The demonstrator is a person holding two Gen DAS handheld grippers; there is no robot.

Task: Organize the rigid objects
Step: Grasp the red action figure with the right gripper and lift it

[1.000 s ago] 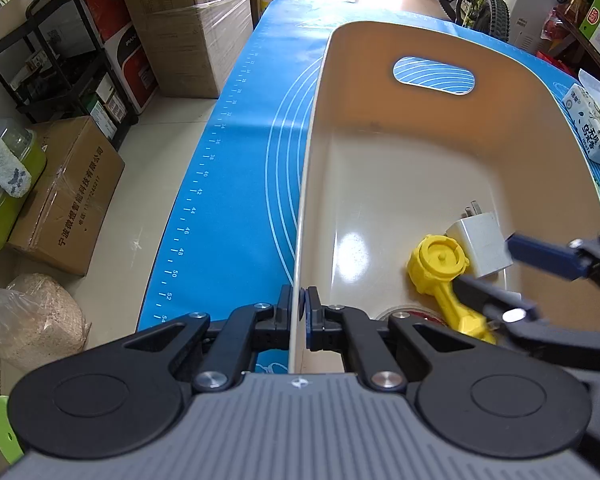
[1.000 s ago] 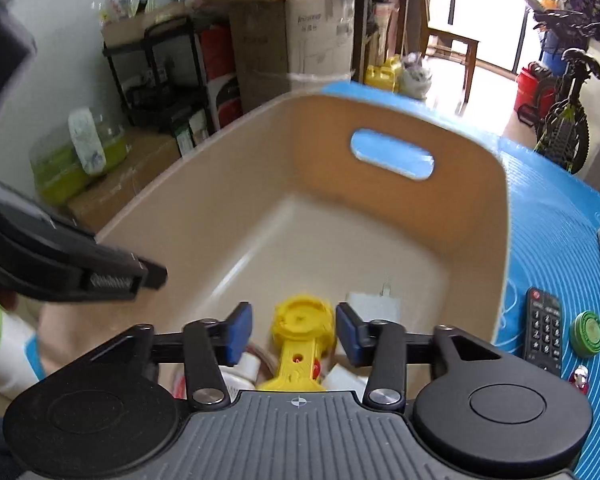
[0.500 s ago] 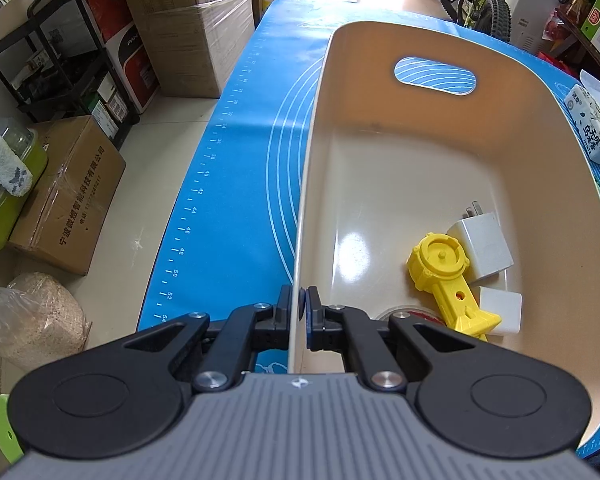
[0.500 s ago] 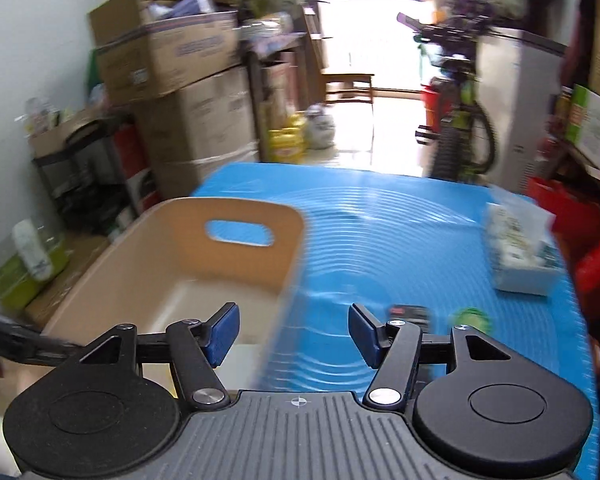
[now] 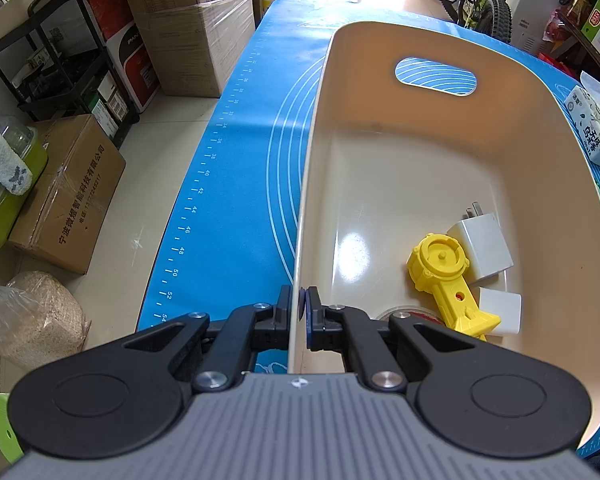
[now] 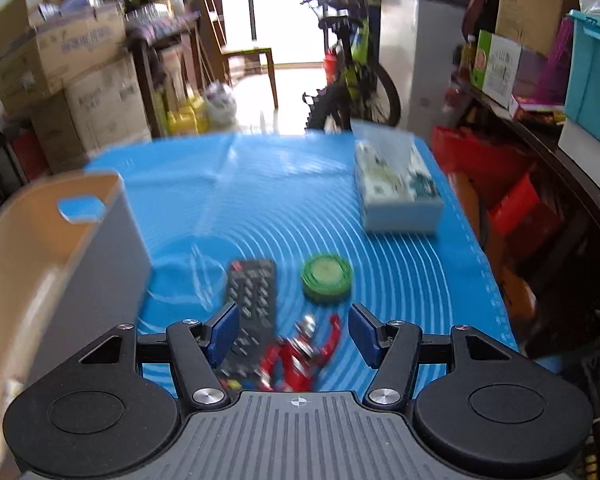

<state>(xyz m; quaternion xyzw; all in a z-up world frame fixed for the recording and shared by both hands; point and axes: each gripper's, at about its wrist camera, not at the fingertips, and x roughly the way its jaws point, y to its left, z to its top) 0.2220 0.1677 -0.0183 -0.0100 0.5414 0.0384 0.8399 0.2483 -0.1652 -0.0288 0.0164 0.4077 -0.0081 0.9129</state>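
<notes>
My left gripper (image 5: 299, 312) is shut on the near left rim of a beige bin (image 5: 380, 184). In the bin lie a yellow plastic toy (image 5: 444, 276), a white plug adapter (image 5: 484, 246) and a small white block (image 5: 500, 312). My right gripper (image 6: 294, 330) is open and empty above the blue mat (image 6: 260, 192). Between and just past its fingers lie a red figure toy (image 6: 296, 358), a black remote (image 6: 252, 300) and a green round disc (image 6: 327, 277). The bin shows at the left in the right wrist view (image 6: 60, 248).
A tissue pack (image 6: 396, 188) lies on the mat at the far right; it also shows in the left wrist view (image 5: 592, 128). Cardboard boxes (image 5: 188, 20), a black rack (image 5: 60, 60) and a bicycle (image 6: 352, 80) stand around the table. The mat's left edge drops to the floor.
My right gripper has left the bin, without the yellow toy, and swung right over the remote, disc and figure. The left gripper has stayed clamped on the bin rim.
</notes>
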